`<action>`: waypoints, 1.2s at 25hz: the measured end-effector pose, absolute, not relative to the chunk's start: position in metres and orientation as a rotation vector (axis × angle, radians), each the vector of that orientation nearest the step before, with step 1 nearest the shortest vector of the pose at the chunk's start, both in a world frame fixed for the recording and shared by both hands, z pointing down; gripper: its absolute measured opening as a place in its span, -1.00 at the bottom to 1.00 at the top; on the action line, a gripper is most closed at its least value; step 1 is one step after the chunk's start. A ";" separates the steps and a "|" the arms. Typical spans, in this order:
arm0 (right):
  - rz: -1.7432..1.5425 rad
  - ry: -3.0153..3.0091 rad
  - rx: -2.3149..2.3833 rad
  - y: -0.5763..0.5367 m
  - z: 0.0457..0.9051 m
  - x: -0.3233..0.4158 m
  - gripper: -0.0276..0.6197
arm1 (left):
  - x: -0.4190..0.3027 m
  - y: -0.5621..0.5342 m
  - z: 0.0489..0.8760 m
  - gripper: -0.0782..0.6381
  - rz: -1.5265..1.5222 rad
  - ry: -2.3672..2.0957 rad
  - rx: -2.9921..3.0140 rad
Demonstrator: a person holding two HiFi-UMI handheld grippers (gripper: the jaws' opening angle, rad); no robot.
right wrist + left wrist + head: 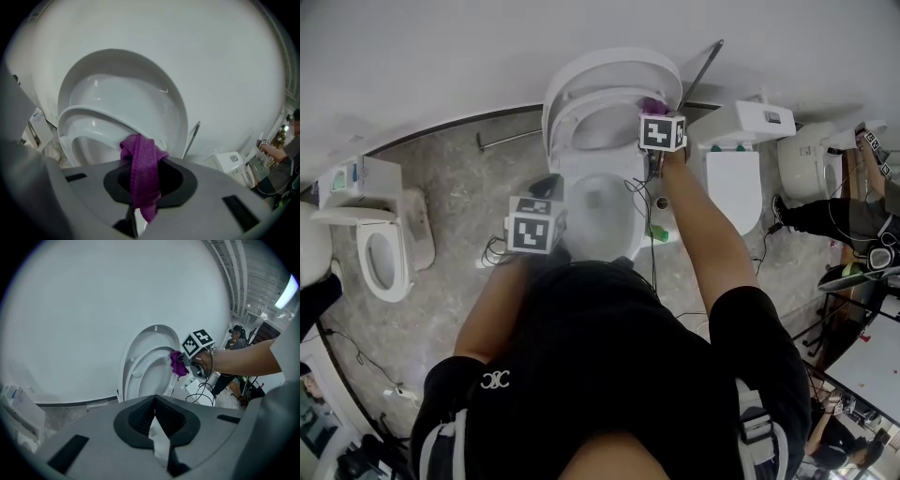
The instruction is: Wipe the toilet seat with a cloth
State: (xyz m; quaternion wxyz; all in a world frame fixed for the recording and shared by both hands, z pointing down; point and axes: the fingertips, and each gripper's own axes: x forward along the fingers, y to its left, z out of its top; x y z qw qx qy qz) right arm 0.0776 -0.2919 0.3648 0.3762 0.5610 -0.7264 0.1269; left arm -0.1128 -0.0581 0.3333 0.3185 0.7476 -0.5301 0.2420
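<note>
Toilet (602, 211): white, lid and seat both tipped up towards the wall.
Toilet seat (82, 117): raised ring, just in front of the lid.
Left gripper (154, 411): jaws together, nothing between them; beside the bowl's left edge.
Right gripper (658, 120): clamped on the cloth, at the seat's right rim.
Cloth (141, 161): purple, bunched, up against that rim.
</note>
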 end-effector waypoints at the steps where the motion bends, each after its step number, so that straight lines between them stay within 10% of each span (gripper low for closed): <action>1: 0.303 -1.860 1.426 -0.291 0.363 0.073 -0.72 | -0.115 -0.058 0.333 -0.76 0.638 -1.394 1.970; 30: -0.012 -2.011 1.006 -0.238 0.366 -0.098 -0.72 | -0.171 -0.049 0.342 -0.76 0.607 -1.461 1.887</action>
